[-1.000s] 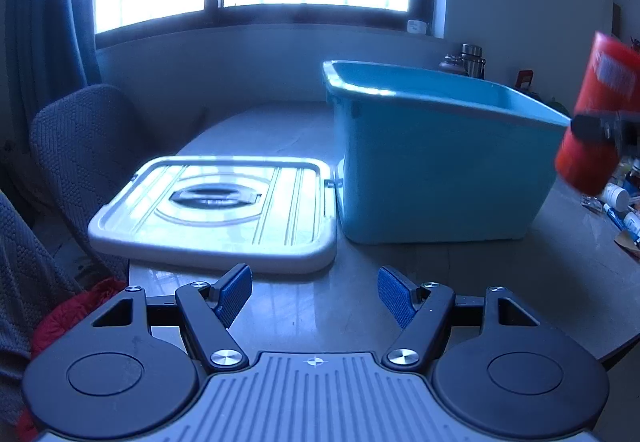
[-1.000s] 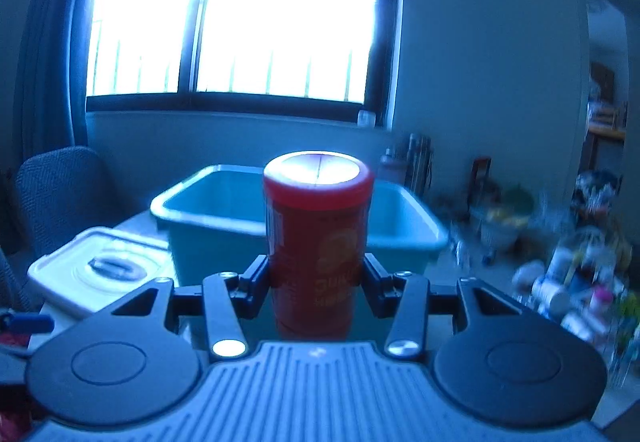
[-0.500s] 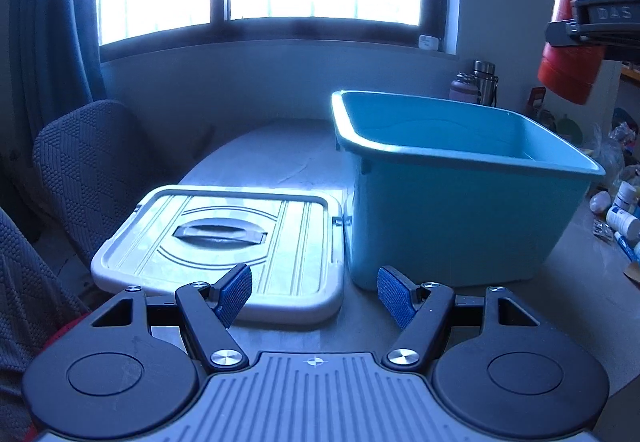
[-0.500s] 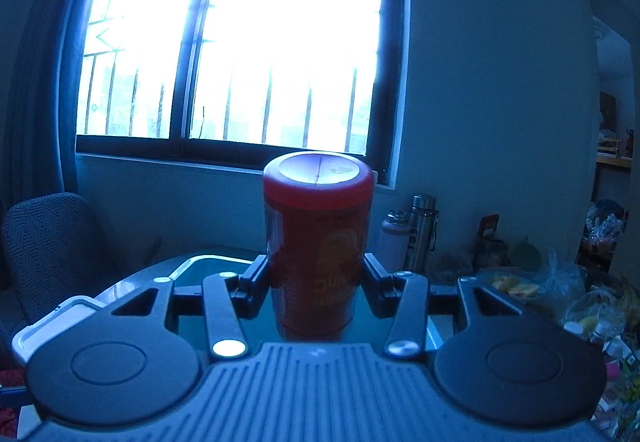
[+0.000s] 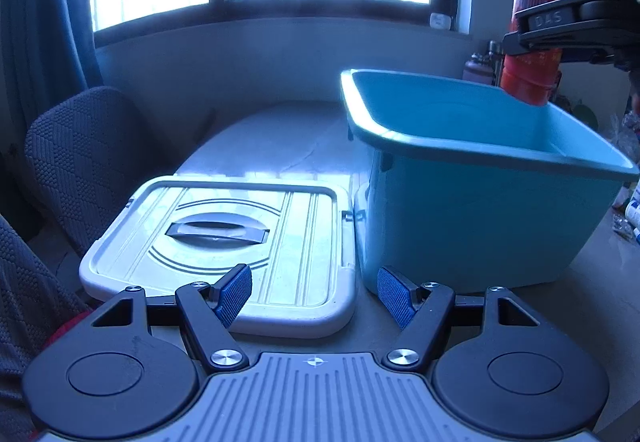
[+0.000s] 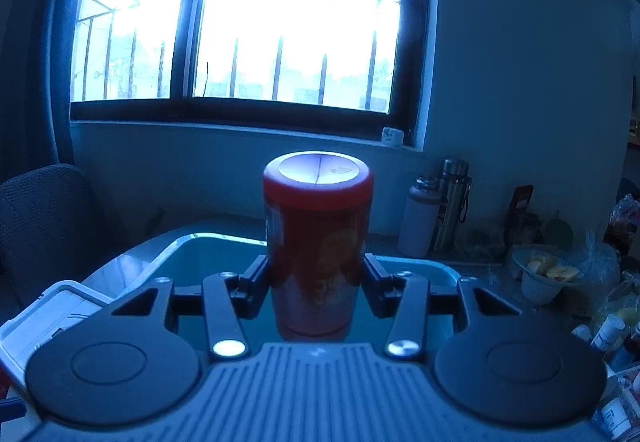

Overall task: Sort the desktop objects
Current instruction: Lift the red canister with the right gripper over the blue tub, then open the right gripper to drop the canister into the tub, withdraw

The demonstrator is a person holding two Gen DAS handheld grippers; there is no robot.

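My right gripper (image 6: 316,278) is shut on an upright red chip can (image 6: 318,242) and holds it over the open turquoise bin (image 6: 192,248). In the left wrist view the red can (image 5: 530,81) hangs above the far right corner of the bin (image 5: 472,209), with the right gripper (image 5: 576,27) clamped around it. My left gripper (image 5: 314,292) is open and empty, low over the table in front of the bin and the white lid (image 5: 224,242).
The white lid lies flat left of the bin. Grey chairs (image 5: 84,161) stand at the left. Bottles, flasks (image 6: 436,217) and bagged clutter (image 6: 560,274) crowd the table's right side.
My right gripper has carried the red can lower and over the bin. The left gripper has stayed open and shifted only slightly.
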